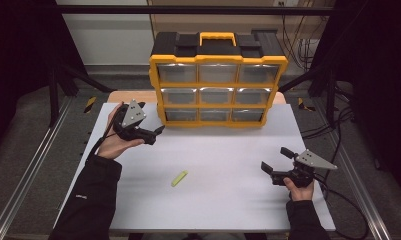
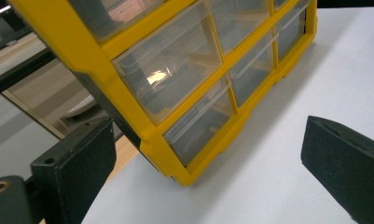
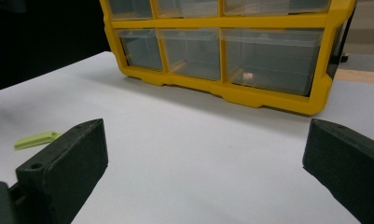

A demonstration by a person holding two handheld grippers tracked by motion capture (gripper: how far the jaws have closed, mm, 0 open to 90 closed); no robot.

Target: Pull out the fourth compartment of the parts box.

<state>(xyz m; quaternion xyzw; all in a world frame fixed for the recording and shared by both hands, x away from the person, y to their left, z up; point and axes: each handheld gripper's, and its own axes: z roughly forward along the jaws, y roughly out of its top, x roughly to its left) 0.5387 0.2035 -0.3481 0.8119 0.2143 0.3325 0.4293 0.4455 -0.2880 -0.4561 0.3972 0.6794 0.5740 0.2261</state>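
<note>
A yellow and black drawer cabinet [image 1: 218,80] with clear drawers stands at the back of the white table [image 1: 213,200]. My left gripper [image 1: 157,134] hovers open just left of the cabinet's bottom left corner [image 2: 184,175], nothing between its jaws. A small light green strip [image 1: 179,178] lies flat on the table's middle front. My right gripper [image 1: 276,159] is open low over the table's right side, pointing left toward the cabinet [image 3: 231,51]. The green strip [image 3: 35,139] lies left of its left jaw.
The cabinet's drawers are all closed. Black frame posts [image 1: 55,85] stand at both back corners and cables [image 1: 338,130] run along the floor at the right. Metal rails [image 1: 28,175] flank the table.
</note>
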